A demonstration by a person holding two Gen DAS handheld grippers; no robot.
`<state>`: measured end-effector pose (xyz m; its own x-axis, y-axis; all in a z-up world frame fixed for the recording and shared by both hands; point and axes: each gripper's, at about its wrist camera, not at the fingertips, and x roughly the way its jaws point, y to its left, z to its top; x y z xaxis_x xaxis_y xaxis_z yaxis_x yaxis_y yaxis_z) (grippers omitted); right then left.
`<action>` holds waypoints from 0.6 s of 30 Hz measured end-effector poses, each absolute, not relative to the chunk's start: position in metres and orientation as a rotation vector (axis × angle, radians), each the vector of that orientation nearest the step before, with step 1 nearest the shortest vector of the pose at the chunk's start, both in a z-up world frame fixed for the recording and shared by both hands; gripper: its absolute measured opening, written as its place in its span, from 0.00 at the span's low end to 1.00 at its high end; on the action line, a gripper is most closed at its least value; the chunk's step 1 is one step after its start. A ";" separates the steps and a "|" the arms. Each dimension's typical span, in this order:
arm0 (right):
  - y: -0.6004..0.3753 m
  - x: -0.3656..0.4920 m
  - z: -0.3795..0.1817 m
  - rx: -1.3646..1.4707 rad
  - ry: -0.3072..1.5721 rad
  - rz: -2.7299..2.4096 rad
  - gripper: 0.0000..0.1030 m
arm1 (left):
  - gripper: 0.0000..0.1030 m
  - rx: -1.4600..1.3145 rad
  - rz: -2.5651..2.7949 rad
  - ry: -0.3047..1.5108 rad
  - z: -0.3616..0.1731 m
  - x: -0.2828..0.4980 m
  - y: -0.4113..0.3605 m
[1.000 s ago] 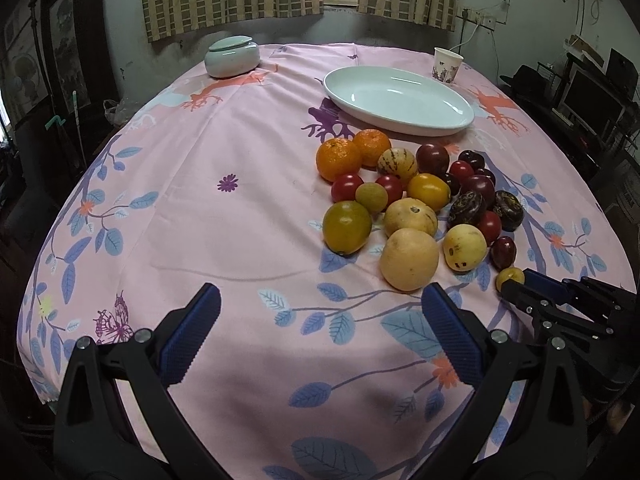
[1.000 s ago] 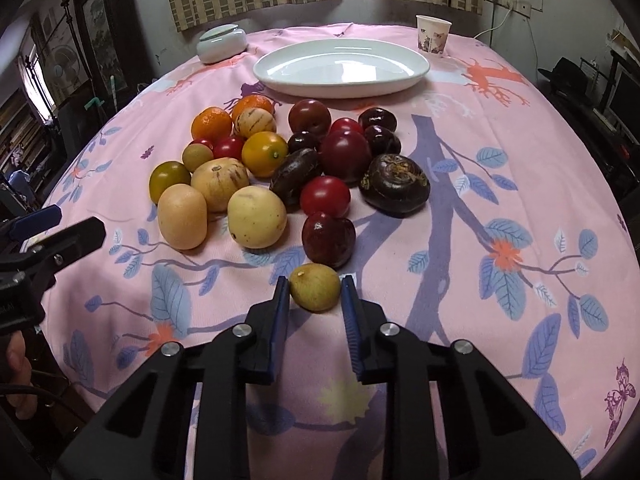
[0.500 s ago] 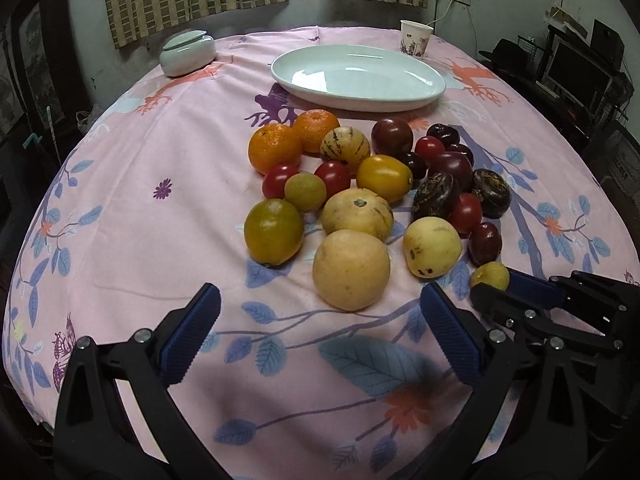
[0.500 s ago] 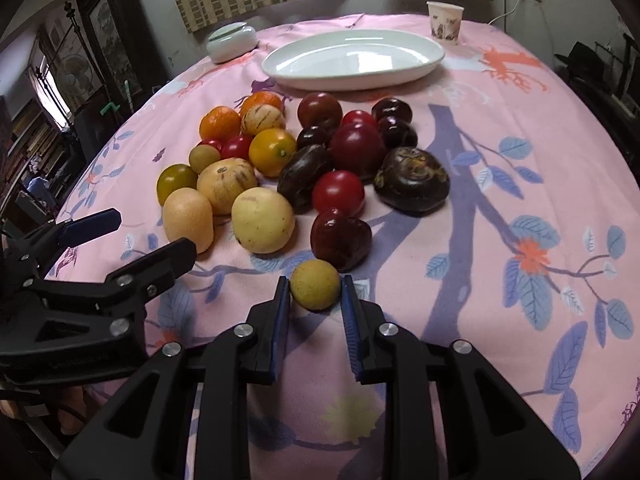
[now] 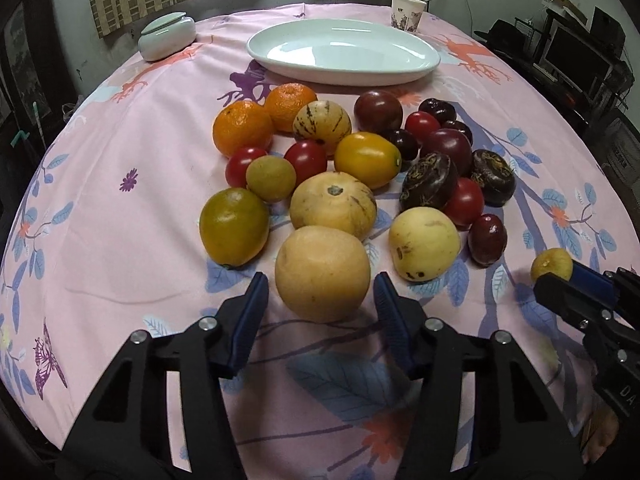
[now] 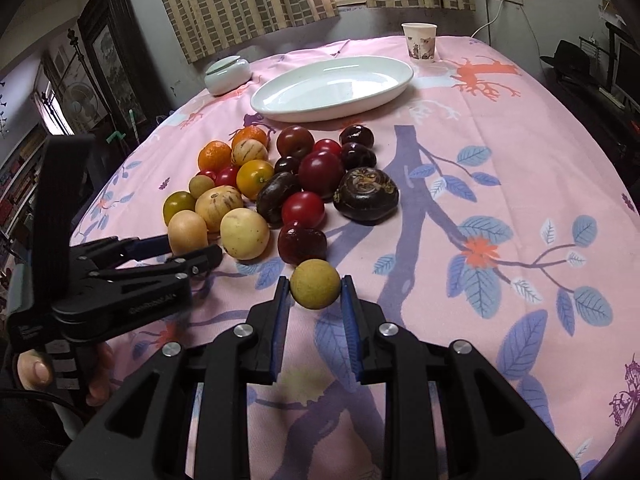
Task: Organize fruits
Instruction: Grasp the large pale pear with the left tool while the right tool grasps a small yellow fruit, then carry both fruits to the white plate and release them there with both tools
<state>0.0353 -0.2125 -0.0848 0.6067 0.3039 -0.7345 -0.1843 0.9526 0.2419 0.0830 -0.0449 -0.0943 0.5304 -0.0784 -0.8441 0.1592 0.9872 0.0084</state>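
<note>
A: Left gripper (image 5: 320,308): my jaws are closing, with the tan round fruit (image 5: 322,273) between them. A narrow gap shows on each side of it in the left wrist view, so the pads are not yet pressing.

B: And the right gripper (image 6: 313,294)?

A: Its jaws are pinched on the small yellow-green fruit (image 6: 315,283), both blue pads against its sides. In the left wrist view that fruit sits at about 3 o'clock, at the tip of the right tool.

B: Surroundings, working outward?

A: From the tan round fruit: a pale yellow fruit (image 5: 424,243) at 2 o'clock, a striped melon-like fruit (image 5: 333,204) touching it at 12, a green-orange citrus (image 5: 234,226) at 10. Beyond these lie red tomatoes, dark plums and two dark ridged fruits, with two oranges (image 5: 242,128) toward 11. All rest on the pink leaf-print tablecloth (image 5: 120,240).

B: Far field?

A: The white oval plate (image 5: 420,65) at 12 o'clock, a paper cup (image 5: 407,13) at 1, a lidded white jar (image 5: 167,36) at 11.
</note>
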 end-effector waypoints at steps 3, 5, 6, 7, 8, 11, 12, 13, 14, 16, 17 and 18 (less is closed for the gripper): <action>-0.214 0.035 -0.086 0.154 0.876 0.286 0.25 | 0.42 0.089 -0.144 0.982 -0.094 0.083 -0.046; -0.214 0.035 -0.087 0.159 0.881 0.287 0.25 | 0.42 0.078 -0.161 0.979 -0.094 0.083 -0.045; -0.213 0.035 -0.087 0.160 0.881 0.288 0.25 | 0.42 0.080 -0.164 0.977 -0.094 0.083 -0.044; -0.212 0.035 -0.087 0.159 0.881 0.288 0.25 | 0.42 0.075 -0.167 0.973 -0.094 0.082 -0.044; -0.213 0.035 -0.087 0.158 0.881 0.289 0.25 | 0.42 0.068 -0.172 0.971 -0.093 0.081 -0.043; -0.209 0.032 -0.082 0.151 0.870 0.292 0.25 | 0.42 0.057 -0.183 0.948 -0.085 0.074 -0.039; -0.208 0.031 -0.080 0.150 0.865 0.295 0.25 | 0.42 0.054 -0.187 0.936 -0.081 0.072 -0.037; -0.206 0.030 -0.078 0.151 0.861 0.300 0.25 | 0.42 0.049 -0.191 0.923 -0.076 0.068 -0.035; -0.205 0.029 -0.075 0.150 0.855 0.303 0.25 | 0.42 0.046 -0.194 0.909 -0.070 0.065 -0.033; -0.201 0.028 -0.069 0.149 0.846 0.315 0.25 | 0.42 0.045 -0.204 0.889 -0.059 0.061 -0.029; -0.199 0.028 -0.066 0.149 0.844 0.325 0.25 | 0.42 0.047 -0.210 0.883 -0.053 0.061 -0.027; -0.197 0.029 -0.062 0.146 0.842 0.335 0.25 | 0.42 0.052 -0.213 0.875 -0.047 0.062 -0.026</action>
<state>0.0287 -0.1968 -0.0617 0.6175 0.3474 -0.7057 -0.2329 0.9377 0.2578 0.0618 -0.0258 -0.0466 0.6215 -0.1638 -0.7661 0.2065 0.9776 -0.0415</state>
